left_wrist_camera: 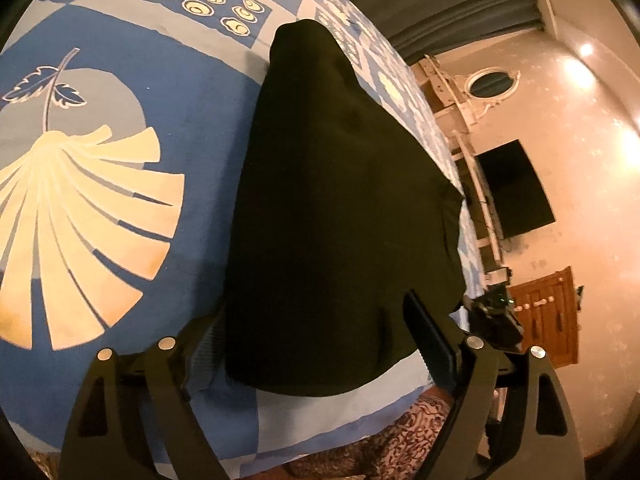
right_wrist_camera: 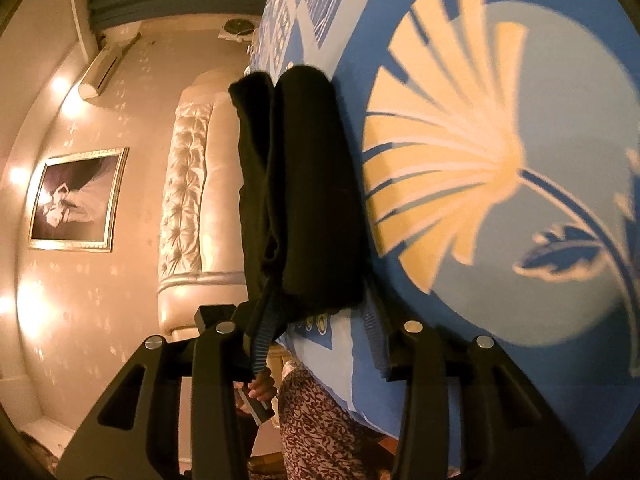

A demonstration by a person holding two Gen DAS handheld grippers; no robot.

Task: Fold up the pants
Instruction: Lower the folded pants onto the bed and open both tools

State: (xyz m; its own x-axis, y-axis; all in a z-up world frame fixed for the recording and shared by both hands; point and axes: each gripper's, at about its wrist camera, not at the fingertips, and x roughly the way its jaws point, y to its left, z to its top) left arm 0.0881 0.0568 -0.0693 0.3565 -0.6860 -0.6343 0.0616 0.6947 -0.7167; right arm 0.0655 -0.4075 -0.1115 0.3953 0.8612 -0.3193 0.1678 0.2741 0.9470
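Note:
Black pants [left_wrist_camera: 340,216] lie folded into a long strip on a blue bedsheet [left_wrist_camera: 120,264] with cream leaf prints. My left gripper [left_wrist_camera: 316,344] is open wide at their near end; one finger [left_wrist_camera: 430,340] rests over the cloth's right side, and the other sits at its left edge. In the right wrist view, which is rolled sideways, the same pants [right_wrist_camera: 308,200] show as stacked layers. My right gripper [right_wrist_camera: 318,336] is open, with the pants' near end between its blue-padded fingers [right_wrist_camera: 260,344]. Part of the right gripper [left_wrist_camera: 494,320] shows beside the pants' right corner.
The bed's edge runs close under both grippers, with a person's patterned clothing [right_wrist_camera: 320,420] and a hand [right_wrist_camera: 262,390] below it. A tufted headboard [right_wrist_camera: 192,200], a framed picture [right_wrist_camera: 76,200], a wall screen [left_wrist_camera: 516,188] and a wooden door [left_wrist_camera: 548,312] stand around the room.

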